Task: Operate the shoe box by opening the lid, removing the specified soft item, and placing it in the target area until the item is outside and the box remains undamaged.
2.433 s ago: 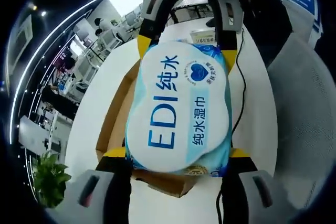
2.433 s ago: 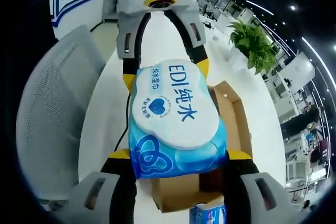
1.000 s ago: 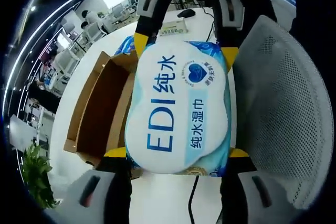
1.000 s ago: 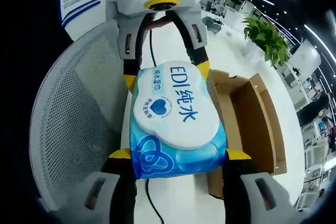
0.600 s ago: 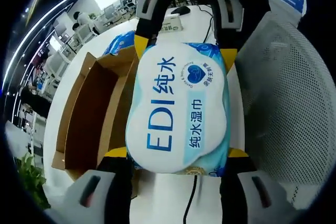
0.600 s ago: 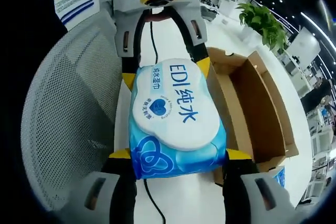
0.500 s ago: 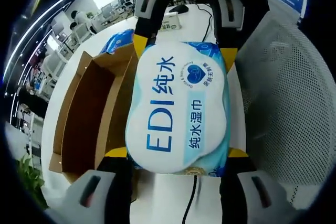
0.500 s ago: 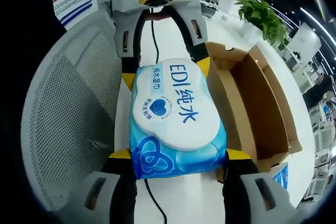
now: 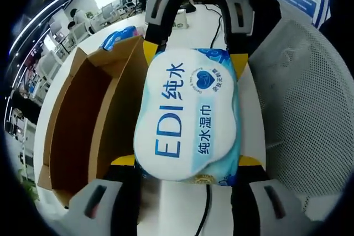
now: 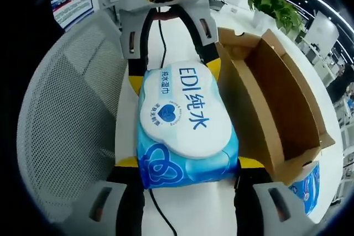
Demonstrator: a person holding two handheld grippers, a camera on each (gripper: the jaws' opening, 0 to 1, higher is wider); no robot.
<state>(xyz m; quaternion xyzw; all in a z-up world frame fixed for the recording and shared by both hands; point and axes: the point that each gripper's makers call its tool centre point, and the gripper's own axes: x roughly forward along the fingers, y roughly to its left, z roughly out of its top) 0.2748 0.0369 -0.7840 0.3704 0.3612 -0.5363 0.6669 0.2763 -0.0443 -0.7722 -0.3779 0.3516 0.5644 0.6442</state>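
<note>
Both grippers, the left gripper and the right gripper, squeeze one pack of wipes from opposite ends, above the white table, beside the open shoe box. If one lets go early, the pack could drop onto the black cable.

A blue-and-white pack of wet wipes printed "EDI" was clamped flat between both sets of jaws, label facing up. The brown cardboard shoe box lay open just beside the jaws, its interior bare.
</note>
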